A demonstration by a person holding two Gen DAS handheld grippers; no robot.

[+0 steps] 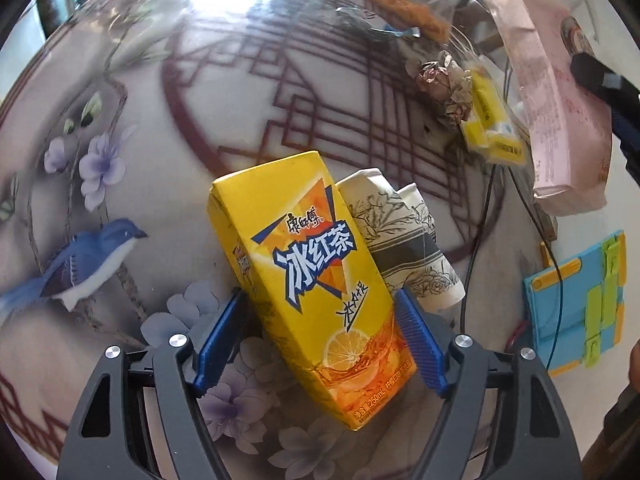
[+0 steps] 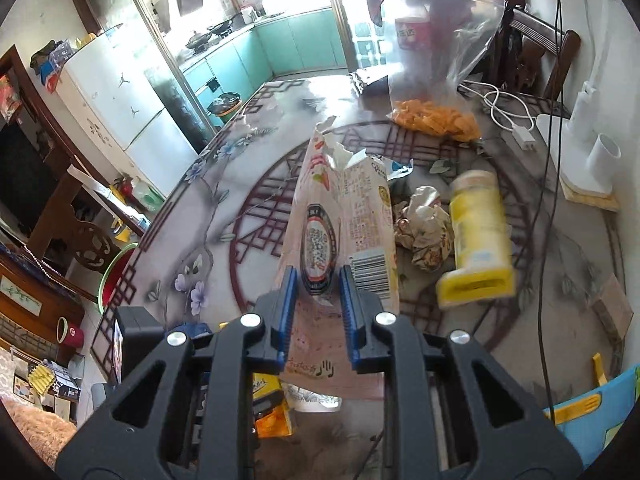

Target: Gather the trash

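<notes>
Pink snack bag [image 2: 340, 216]: light, soft, crinkly film. Right tongs [image 2: 318, 280] pinch its lower end; it hangs clear above the desk [image 2: 240, 184], long axis along the tongs, torn mouth away.

Yellow tea carton [image 1: 308, 248]: stiff card, likely light. It lies on the desk between the spread left tongs [image 1: 320, 320], leaning on a paper cup [image 1: 404, 232]. Grip flat sides mid-body.

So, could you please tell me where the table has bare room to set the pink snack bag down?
Free: the patterned table top left of the pink snack bag, toward the flower print. Crowded: to its right lie crumpled paper, a yellow bottle and a clear bag of orange snacks; the iced tea carton and paper cup fill the near edge.
</notes>
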